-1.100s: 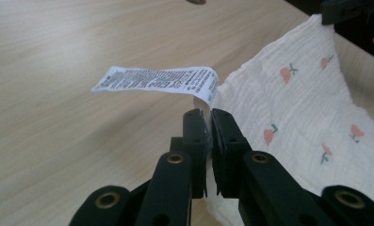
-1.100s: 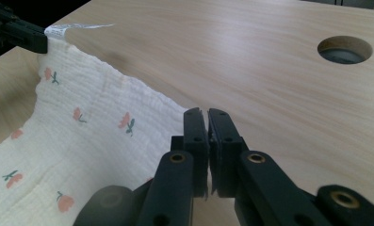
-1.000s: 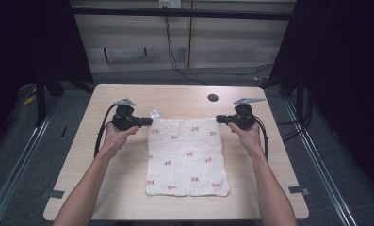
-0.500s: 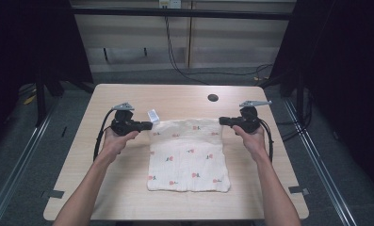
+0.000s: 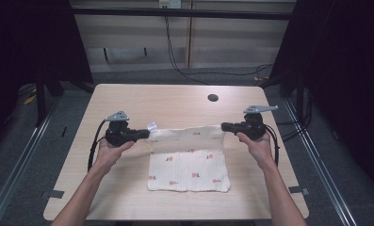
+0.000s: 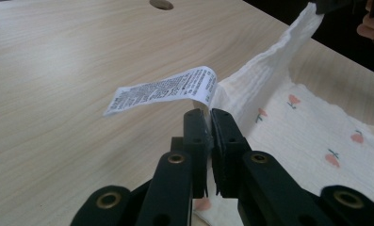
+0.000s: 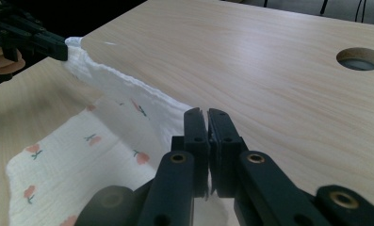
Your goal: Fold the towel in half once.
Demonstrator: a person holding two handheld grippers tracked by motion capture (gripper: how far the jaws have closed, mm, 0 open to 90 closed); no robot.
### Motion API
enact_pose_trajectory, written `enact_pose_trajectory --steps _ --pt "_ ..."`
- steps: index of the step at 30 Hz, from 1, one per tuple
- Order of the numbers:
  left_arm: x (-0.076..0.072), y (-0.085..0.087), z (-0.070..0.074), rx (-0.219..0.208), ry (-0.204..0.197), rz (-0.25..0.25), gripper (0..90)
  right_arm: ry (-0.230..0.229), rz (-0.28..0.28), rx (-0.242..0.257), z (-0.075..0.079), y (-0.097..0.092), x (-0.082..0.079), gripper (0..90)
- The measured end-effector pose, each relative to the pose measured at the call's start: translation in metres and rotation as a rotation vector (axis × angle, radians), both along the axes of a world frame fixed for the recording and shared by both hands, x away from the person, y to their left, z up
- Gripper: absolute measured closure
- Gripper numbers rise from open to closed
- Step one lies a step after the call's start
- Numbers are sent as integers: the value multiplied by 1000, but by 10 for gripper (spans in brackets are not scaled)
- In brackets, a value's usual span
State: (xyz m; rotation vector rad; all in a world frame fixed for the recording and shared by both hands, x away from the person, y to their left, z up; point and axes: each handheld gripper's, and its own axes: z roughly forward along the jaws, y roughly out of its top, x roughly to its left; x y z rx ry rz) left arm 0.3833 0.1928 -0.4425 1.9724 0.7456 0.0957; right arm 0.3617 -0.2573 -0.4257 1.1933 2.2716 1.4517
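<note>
White printed cloth [image 5: 189, 165] sits lower centre of the table [image 5: 175, 101]; my left gripper [image 5: 140, 135] and right gripper [image 5: 226, 126] each pinch a far corner, jaws pressed together on fabric. I judge a fold underway: keep the raised edge taut, level, care label [image 6: 163, 89] clear.

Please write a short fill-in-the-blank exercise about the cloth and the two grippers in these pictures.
1. The left gripper and right gripper each pinch a far ____ of the cloth.
2. The cloth's far edge is lifted while its near part lies on the ____.
3. The cloth's print is small ____ motifs.
4. A white care ____ sticks out beside the left gripper.

Missing words: corner; table; pink; label
</note>
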Motion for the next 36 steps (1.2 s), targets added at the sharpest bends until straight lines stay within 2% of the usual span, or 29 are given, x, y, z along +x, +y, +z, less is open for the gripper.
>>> enact_pose_trajectory --steps 3,12,17,19,23,26,28,33,36 --pt "-6 -1 2 13 -8 -15 858 -2 5 -19 3 -1 -7 874" --pt "-16 3 9 19 -27 -18 859 -13 44 -70 11 4 -26 874" --pt "-24 5 12 18 -50 -20 859 -28 58 -56 16 5 -35 875" --pt "-28 6 14 26 -56 -23 859 -31 74 -77 19 8 -38 874" --pt "-33 8 16 6 -57 -33 859 -48 80 -72 25 9 -44 874" --pt "-38 9 12 17 -43 -48 859 -48 86 -67 22 9 -49 874" --pt "-43 9 9 8 -35 -61 860 -44 92 -73 18 9 -54 875" --pt "-57 13 16 16 -65 -81 860 -61 104 -76 17 9 -68 874" --pt "-64 13 10 22 -49 -86 859 -61 110 -81 16 8 -74 874"
